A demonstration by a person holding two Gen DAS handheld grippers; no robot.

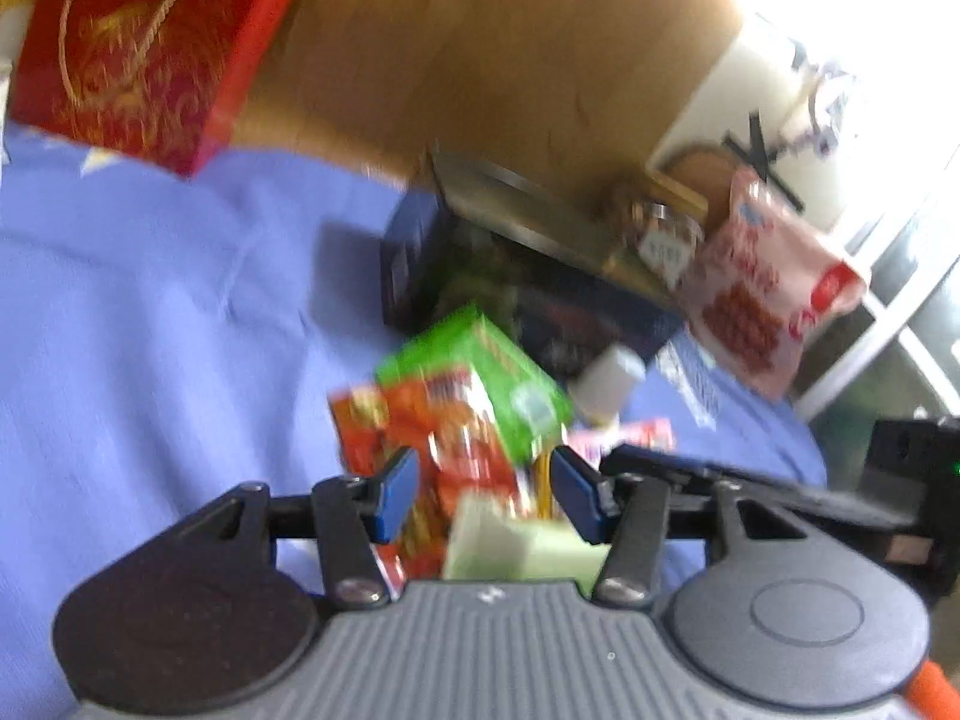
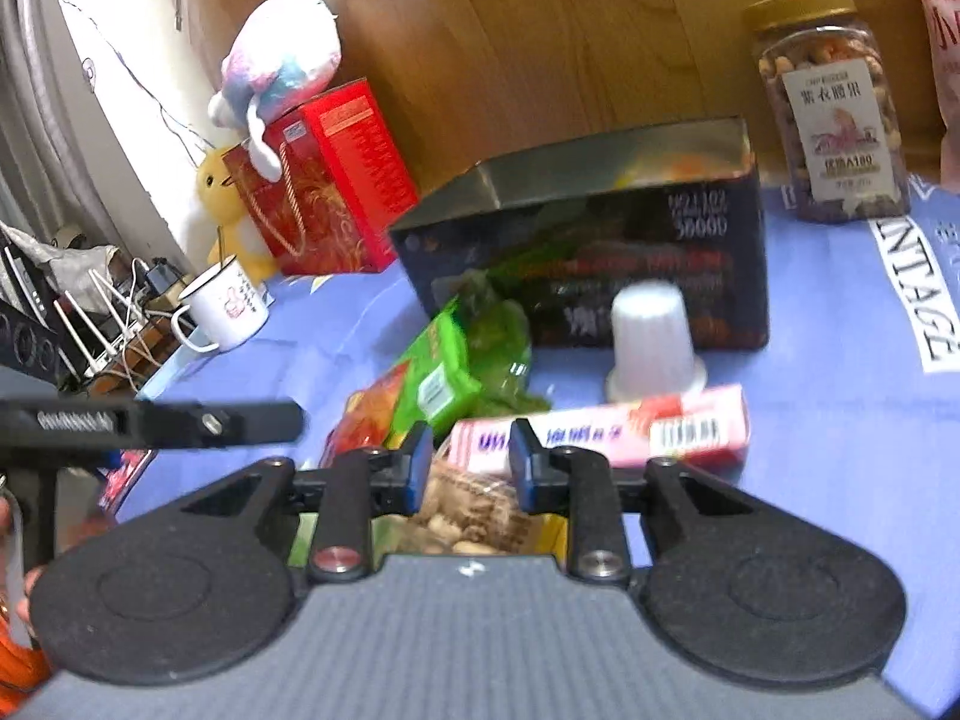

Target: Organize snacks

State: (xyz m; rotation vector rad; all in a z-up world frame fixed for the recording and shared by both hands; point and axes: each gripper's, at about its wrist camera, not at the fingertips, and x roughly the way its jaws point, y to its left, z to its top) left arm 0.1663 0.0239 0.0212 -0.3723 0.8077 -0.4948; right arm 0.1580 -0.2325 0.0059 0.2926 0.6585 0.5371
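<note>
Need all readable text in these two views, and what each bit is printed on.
"NTAGE": white strip on the blue tablecloth, first letters cut off.
"100": nut jar label; its Chinese print is too small to be sure of.
Dark box: mirrored digits, unreadable.
Pink box: barcode, blurred letters.
Left wrist view: everything blurred.

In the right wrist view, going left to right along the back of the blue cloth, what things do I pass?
White enamel mug → yellow plush toy → red gift box with rope handle → dark open cardboard box → clear nut jar with gold lid → pink snack bag.
</note>
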